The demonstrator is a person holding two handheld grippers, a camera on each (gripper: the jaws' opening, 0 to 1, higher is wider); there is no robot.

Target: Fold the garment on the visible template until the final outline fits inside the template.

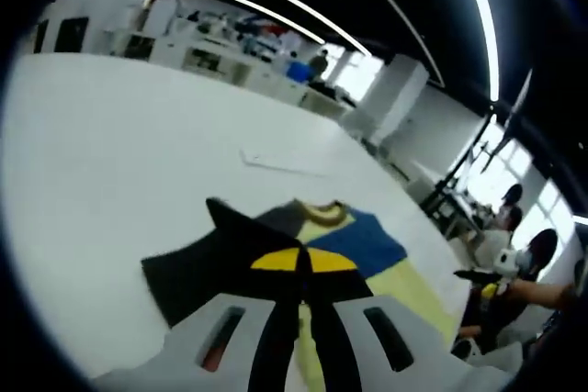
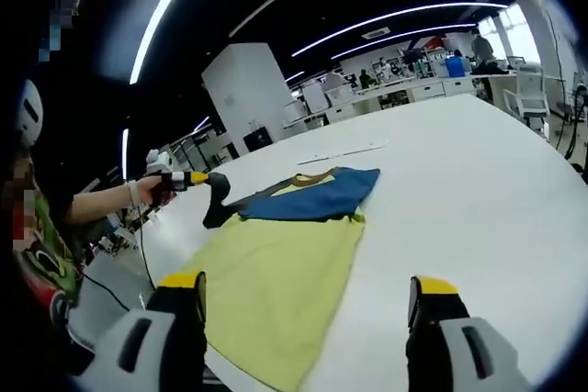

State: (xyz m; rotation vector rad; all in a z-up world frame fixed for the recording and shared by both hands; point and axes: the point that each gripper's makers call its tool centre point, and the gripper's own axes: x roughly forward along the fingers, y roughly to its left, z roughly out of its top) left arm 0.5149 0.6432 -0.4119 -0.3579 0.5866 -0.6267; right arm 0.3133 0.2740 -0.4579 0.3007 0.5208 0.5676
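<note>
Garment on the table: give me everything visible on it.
The garment is a soft-looking shirt lying flat on the white table: yellow body, blue upper band, dark sleeve, yellowish collar. The upper part looks folded over the body. The left gripper is shut on the dark sleeve, lifting it. The right gripper hangs open above its lower edge, apart.

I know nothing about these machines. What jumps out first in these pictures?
A yellow and blue garment spread on a big white table. The left gripper is shut on its dark sleeve, lifting it. The right gripper hangs open above the yellow hem.
</note>
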